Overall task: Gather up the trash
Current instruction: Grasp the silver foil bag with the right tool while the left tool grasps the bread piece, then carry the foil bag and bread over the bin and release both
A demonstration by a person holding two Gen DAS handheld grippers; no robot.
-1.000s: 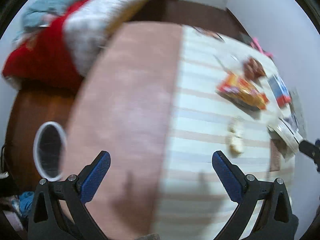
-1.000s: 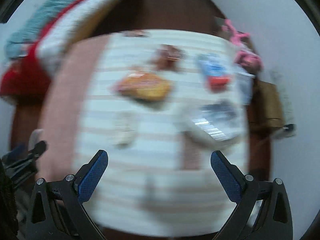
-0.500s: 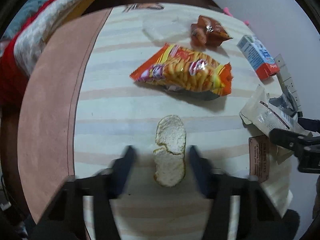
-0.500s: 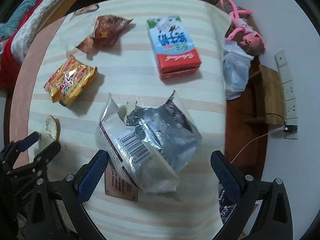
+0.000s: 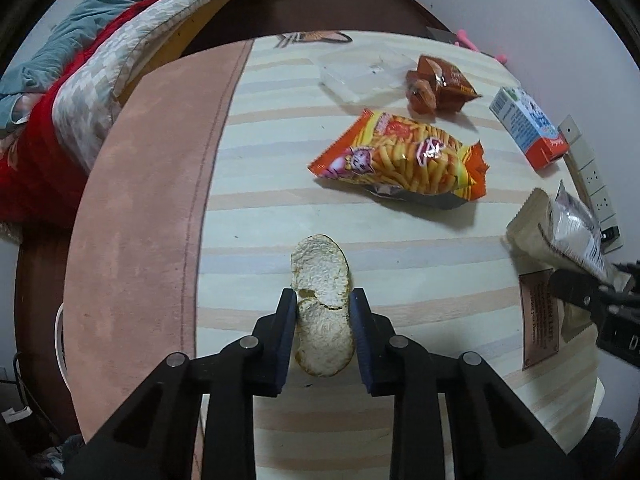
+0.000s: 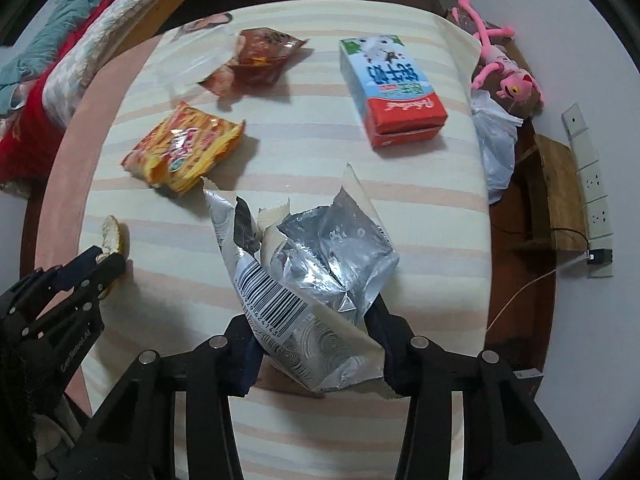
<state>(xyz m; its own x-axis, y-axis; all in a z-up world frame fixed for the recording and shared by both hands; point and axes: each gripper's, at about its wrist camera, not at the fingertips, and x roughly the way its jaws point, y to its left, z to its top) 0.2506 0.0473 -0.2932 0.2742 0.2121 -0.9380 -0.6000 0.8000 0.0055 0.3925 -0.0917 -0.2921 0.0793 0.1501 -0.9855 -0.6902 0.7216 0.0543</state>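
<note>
While its jaws have just been closing, the left hand-held gripper (image 5: 323,322) pinches a pale, curled orange peel (image 5: 323,304) lying on the striped desk (image 5: 260,208). Beside it, the right hand-held gripper (image 6: 316,344), also just narrowed, clamps a torn silver foil wrapper with a barcode (image 6: 308,280). An orange snack bag (image 5: 400,158) lies beyond the left one.

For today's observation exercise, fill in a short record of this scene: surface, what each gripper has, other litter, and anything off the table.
surface: striped tablecloth
left gripper: jaws just closing, pads against a peel
right gripper: jaws just closing around a torn silver wrapper
other litter: orange snack bag, brown wrapper, milk carton, clear plastic tray
off the table: pink plush toy
</note>
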